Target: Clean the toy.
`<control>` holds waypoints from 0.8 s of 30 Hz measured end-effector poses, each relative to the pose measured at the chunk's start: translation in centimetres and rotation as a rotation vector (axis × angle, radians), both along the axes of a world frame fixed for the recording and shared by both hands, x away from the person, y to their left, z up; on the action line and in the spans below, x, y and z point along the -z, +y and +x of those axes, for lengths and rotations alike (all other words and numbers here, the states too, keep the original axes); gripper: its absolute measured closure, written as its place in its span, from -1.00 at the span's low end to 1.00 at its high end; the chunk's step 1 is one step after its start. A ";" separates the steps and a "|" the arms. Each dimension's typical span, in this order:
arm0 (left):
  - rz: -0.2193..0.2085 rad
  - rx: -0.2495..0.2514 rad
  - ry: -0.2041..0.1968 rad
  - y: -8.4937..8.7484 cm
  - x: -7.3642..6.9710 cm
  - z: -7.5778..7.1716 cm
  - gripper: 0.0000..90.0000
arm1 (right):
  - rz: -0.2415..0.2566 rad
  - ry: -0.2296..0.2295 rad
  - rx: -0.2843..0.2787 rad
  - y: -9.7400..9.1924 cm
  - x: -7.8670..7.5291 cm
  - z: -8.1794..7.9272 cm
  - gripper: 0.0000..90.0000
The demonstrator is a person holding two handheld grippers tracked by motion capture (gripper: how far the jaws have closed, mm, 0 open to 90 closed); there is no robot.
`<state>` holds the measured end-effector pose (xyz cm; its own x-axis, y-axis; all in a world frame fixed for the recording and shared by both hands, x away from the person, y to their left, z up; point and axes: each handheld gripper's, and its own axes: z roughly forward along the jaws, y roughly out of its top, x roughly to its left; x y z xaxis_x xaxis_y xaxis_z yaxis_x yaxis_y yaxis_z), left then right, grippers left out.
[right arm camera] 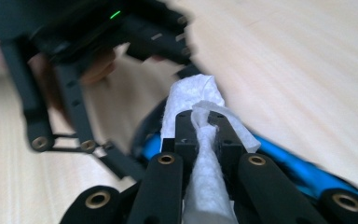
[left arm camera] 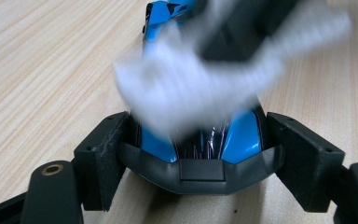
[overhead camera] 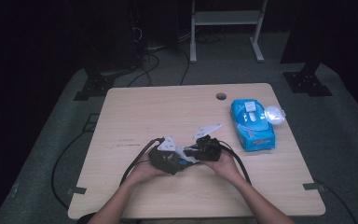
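Near the table's front middle my two grippers meet tip to tip. My left gripper [overhead camera: 182,161] [left arm camera: 200,161] is shut on a small blue and black object [left arm camera: 242,140] [right arm camera: 303,172], one jaw pressed on each of its sides. My right gripper [overhead camera: 193,151] [right arm camera: 203,126] is shut on a crumpled white wipe [right arm camera: 205,186]. It holds the wipe against the top of the object. In the left gripper view the wipe [left arm camera: 186,93] and the right gripper behind it are blurred.
A blue pack of wipes [overhead camera: 252,123] lies at the right of the wooden table [overhead camera: 144,107], with a white tuft [overhead camera: 275,113] at its far end. A cable hole [overhead camera: 221,96] sits near the far edge. Cables trail off the table's left and right front.
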<state>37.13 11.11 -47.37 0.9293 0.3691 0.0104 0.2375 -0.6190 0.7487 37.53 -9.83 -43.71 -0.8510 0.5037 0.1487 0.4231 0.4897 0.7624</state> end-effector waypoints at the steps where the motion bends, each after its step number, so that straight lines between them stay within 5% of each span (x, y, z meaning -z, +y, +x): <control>1: -0.001 -0.001 0.001 0.0 0.0 0.0 -0.47 | 0.004 0.008 0.010 -0.2 -0.2 0.2 0.84; 10: 0.004 0.004 0.005 0.2 0.0 0.0 -0.47 | -0.032 0.012 -0.043 2.9 1.0 0.7 0.83; 16: 0.000 -0.002 0.003 0.0 0.0 -0.1 -0.47 | -0.055 -0.008 0.044 0.0 0.6 1.7 0.84; 21: 0.010 0.004 0.002 0.1 0.0 0.0 -0.47 | -0.126 -0.031 0.121 -2.3 0.9 2.7 0.84; 24: 0.004 0.001 0.006 0.0 0.0 0.0 -0.47 | -0.094 -0.011 0.165 -3.9 1.1 3.0 0.84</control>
<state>37.14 11.15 -47.39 0.9296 0.3686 0.0065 0.2414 -0.6220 0.7449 40.49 -13.78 -44.84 -0.7569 0.6478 0.0862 0.4958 0.4833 0.7216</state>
